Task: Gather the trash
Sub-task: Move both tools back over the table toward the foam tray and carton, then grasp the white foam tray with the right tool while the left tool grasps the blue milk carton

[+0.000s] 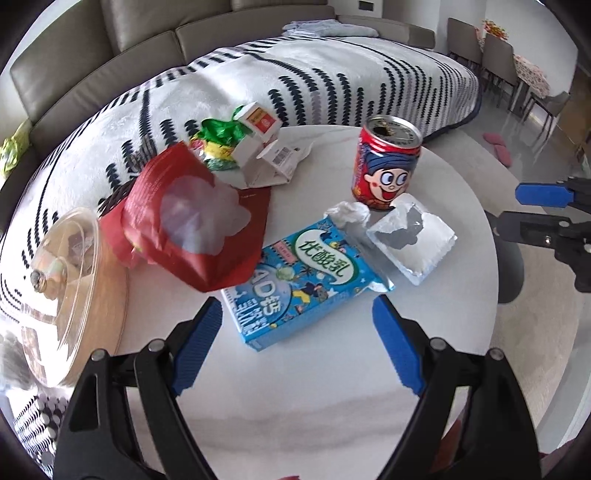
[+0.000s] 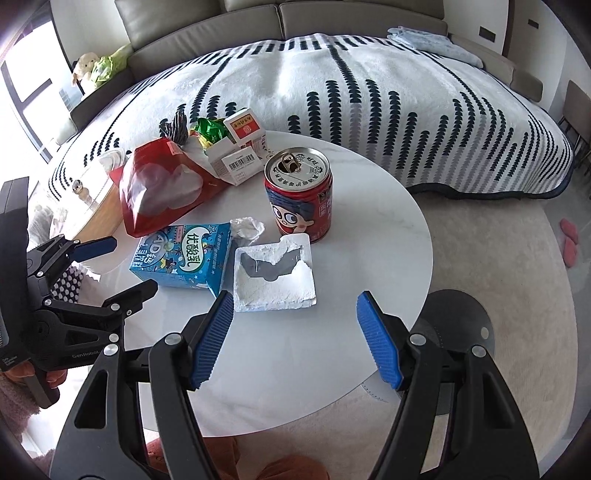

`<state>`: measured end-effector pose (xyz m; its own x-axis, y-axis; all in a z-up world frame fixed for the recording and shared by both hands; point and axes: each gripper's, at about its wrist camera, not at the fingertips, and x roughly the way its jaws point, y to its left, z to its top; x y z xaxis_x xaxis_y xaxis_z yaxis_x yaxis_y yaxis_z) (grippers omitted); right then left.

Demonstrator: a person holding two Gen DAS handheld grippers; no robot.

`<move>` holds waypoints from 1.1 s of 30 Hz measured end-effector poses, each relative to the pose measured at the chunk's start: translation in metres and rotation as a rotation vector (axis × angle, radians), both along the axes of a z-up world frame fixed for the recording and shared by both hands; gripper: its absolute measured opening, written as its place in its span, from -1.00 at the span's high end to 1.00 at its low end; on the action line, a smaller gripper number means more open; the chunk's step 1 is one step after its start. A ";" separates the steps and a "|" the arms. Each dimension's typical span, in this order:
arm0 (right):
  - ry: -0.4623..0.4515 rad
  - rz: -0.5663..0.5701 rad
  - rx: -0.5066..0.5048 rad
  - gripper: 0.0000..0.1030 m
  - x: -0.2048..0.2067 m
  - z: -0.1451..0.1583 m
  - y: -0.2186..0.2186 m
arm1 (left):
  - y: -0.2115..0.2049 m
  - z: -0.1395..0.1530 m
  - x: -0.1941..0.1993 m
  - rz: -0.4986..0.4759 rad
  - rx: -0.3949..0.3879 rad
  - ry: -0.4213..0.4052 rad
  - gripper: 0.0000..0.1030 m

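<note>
Trash lies on a round white table: a red cartoon can standing upright, a blue drink carton on its side, a torn white foil packet, a crumpled tissue, a red bag, a green wrapper and small white-red boxes. My left gripper is open, just before the carton. My right gripper is open, near the foil packet, holding nothing.
A clear glass lid rests on a wooden board at the table's left. Behind the table are a dotted white blanket and a grey sofa. A dark round base stands on the pale rug at right. Chairs stand far right.
</note>
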<state>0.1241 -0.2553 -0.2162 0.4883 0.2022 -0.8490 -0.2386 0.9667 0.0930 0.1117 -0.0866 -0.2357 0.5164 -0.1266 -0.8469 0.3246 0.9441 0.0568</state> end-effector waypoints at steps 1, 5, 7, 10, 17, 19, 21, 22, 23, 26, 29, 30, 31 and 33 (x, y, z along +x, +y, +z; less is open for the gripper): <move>0.001 -0.001 -0.001 -0.30 0.000 0.000 0.000 | -0.005 0.000 0.002 -0.037 0.010 -0.007 -0.62; 0.001 -0.009 -0.003 -0.30 0.000 0.000 -0.003 | -0.023 -0.006 0.015 -0.159 0.037 -0.009 -0.62; 0.001 -0.013 -0.006 -0.30 0.000 0.000 -0.005 | -0.027 -0.010 0.024 -0.189 0.041 0.002 -0.62; 0.002 -0.016 -0.012 -0.30 0.000 -0.002 -0.007 | -0.030 -0.016 0.036 -0.200 0.049 0.016 -0.62; 0.024 -0.033 -0.013 -0.30 0.008 -0.012 -0.010 | -0.028 -0.024 0.051 -0.211 0.057 0.033 -0.62; 0.033 -0.042 -0.007 -0.30 0.014 -0.018 -0.011 | -0.029 -0.027 0.055 -0.218 0.063 0.035 -0.62; 0.041 -0.051 -0.004 -0.30 0.021 -0.025 -0.010 | -0.029 -0.030 0.059 -0.223 0.063 0.040 -0.62; 0.045 -0.055 -0.001 -0.29 0.025 -0.029 -0.009 | -0.030 -0.031 0.061 -0.224 0.062 0.043 -0.62; 0.051 -0.060 0.001 -0.29 0.029 -0.033 -0.008 | -0.030 -0.033 0.063 -0.225 0.060 0.048 -0.62; 0.073 -0.066 0.011 -0.29 0.041 -0.047 -0.004 | -0.029 -0.040 0.068 -0.225 0.053 0.064 -0.62; 0.083 -0.067 0.009 -0.29 0.053 -0.058 0.002 | -0.025 -0.044 0.070 -0.222 0.019 0.084 -0.62; 0.088 -0.068 0.007 -0.28 0.057 -0.061 0.004 | -0.023 -0.045 0.071 -0.217 0.001 0.093 -0.62; 0.093 -0.068 0.005 -0.28 0.061 -0.064 0.005 | -0.021 -0.045 0.071 -0.209 -0.016 0.099 -0.62; 0.103 -0.071 0.000 -0.21 0.067 -0.071 0.007 | -0.017 -0.046 0.070 -0.197 -0.035 0.102 -0.62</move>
<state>0.1907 -0.2482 -0.2872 0.4114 0.1706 -0.8954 -0.1585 0.9808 0.1140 0.1817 -0.1037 -0.2816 0.3907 -0.2466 -0.8869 0.5055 0.8627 -0.0171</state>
